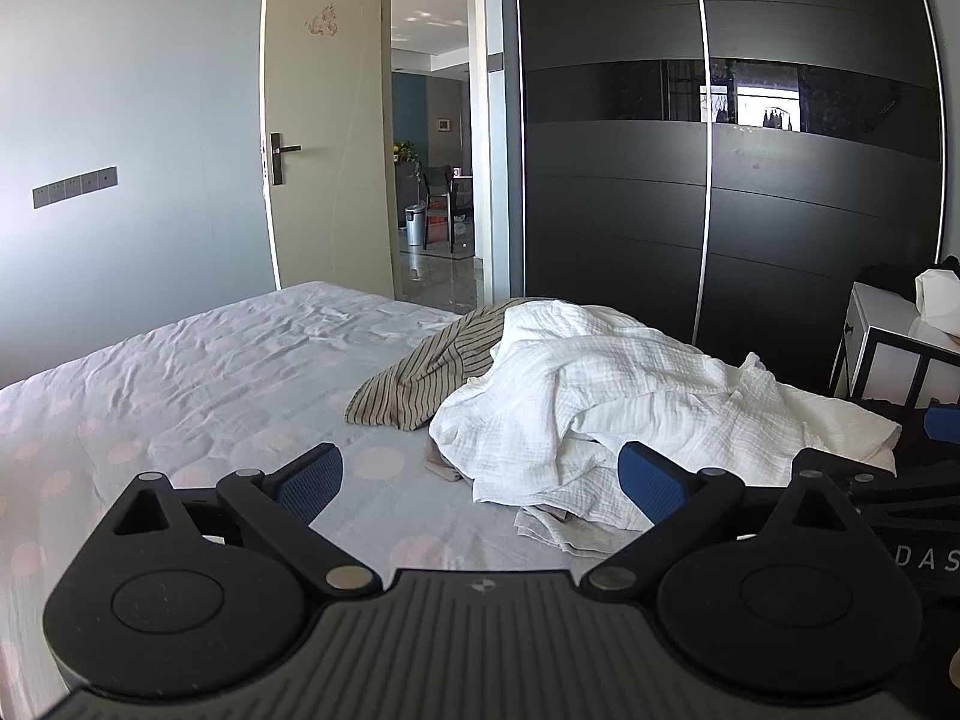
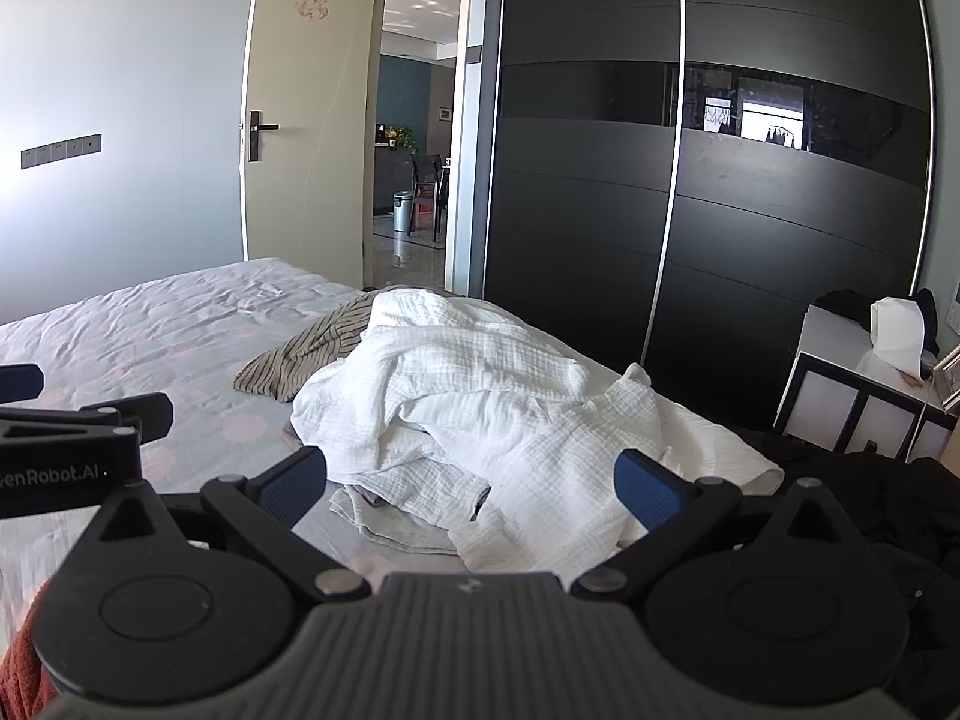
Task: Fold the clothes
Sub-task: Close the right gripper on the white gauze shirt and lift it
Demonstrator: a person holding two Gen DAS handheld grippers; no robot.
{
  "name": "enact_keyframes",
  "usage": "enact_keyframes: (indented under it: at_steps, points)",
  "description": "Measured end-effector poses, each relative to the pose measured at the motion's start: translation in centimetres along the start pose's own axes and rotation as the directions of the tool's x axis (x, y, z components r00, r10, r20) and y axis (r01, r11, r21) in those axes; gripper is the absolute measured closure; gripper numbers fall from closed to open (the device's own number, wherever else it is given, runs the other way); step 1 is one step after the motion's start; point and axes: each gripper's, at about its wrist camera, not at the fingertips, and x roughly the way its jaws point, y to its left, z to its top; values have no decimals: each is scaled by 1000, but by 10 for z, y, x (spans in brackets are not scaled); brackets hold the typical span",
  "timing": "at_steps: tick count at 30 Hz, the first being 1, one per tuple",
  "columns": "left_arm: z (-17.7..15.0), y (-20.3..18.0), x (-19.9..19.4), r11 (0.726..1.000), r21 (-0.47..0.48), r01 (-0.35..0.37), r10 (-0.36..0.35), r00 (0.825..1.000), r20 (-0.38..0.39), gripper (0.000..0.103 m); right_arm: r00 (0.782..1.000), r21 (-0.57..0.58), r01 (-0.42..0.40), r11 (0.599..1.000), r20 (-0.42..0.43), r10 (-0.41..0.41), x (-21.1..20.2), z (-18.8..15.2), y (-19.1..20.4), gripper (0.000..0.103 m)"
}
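A crumpled white garment [image 1: 606,396] lies in a heap on the bed [image 1: 198,372], with a striped beige garment [image 1: 420,372] partly under its far left side. My left gripper [image 1: 480,480] is open and empty, just short of the heap's near edge. In the right wrist view the white garment [image 2: 480,408] and the striped garment [image 2: 306,354] show again. My right gripper [image 2: 471,486] is open and empty over the heap's near edge. The left gripper's body [image 2: 66,444] shows at the left of that view.
A dark garment [image 2: 888,516] lies on the bed [image 2: 150,330] at the right, a reddish cloth [image 2: 24,654] at the lower left. A black wardrobe [image 1: 720,180] stands behind the bed, a white nightstand [image 2: 864,396] to the right, an open door [image 1: 324,120] at the back.
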Motion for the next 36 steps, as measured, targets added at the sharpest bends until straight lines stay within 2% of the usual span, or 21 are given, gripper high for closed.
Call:
enact_keyframes:
  at_steps: [1,3,4,5,6,9,10,11,12,15,18,21,22,26,30,32,36]
  points:
    - [0,0,0,1000,0,0,0,1000,-1,0,1000,3,-2,1000,-3,2,-4,-1,10,0]
    - [-1,2,0,1000,0,-2,2,1000,-5,0,1000,12,-18,1000,-15,18,8,6,-7,0]
    - [-1,3,1,1000,-1,-4,4,1000,-10,0,999,17,-28,999,-21,28,15,10,-22,0]
    - [-1,5,1,1000,-1,-6,6,1000,-15,0,998,22,-48,999,-27,49,24,15,-59,0]
    - [-1,7,2,1000,-2,-8,8,1000,-22,0,997,22,-66,998,-34,67,32,19,-77,0]
    - [0,17,6,999,-2,-34,34,998,-48,0,994,26,-110,994,-25,110,35,22,-74,0]
    - [1,21,8,999,-4,-46,46,997,-55,0,992,31,-125,992,-21,126,46,28,-86,0]
    - [1,26,11,998,-8,-55,55,997,-61,0,990,32,-136,990,-32,137,63,34,-104,0]
    - [2,30,14,998,-11,-62,61,996,-67,0,988,34,-143,989,-52,145,68,36,-102,0]
    - [5,44,25,996,-13,-86,84,992,-90,0,976,72,-167,983,-127,175,105,53,-133,0]
    - [4,59,42,995,-5,-95,93,988,-123,0,967,102,-161,982,-182,177,152,65,-166,1]
    - [2,76,61,993,-8,-122,119,981,-153,0,956,135,-125,983,-249,156,205,73,-195,9]
    - [1,82,67,991,-11,-132,128,979,-161,0,950,149,-111,983,-274,148,220,72,-200,12]
    - [-5,106,89,984,-30,-174,165,966,-199,0,918,191,-36,981,-382,108,286,64,-219,12]
    - [-9,128,108,978,-41,-205,189,953,-238,0,898,221,21,975,-433,79,327,54,-223,15]
    - [-11,137,115,975,-46,-217,199,947,-253,0,892,222,12,975,-443,90,340,53,-217,16]
    - [-15,148,130,971,-47,-235,213,936,-280,0,900,196,-5,981,-427,90,360,63,-199,16]
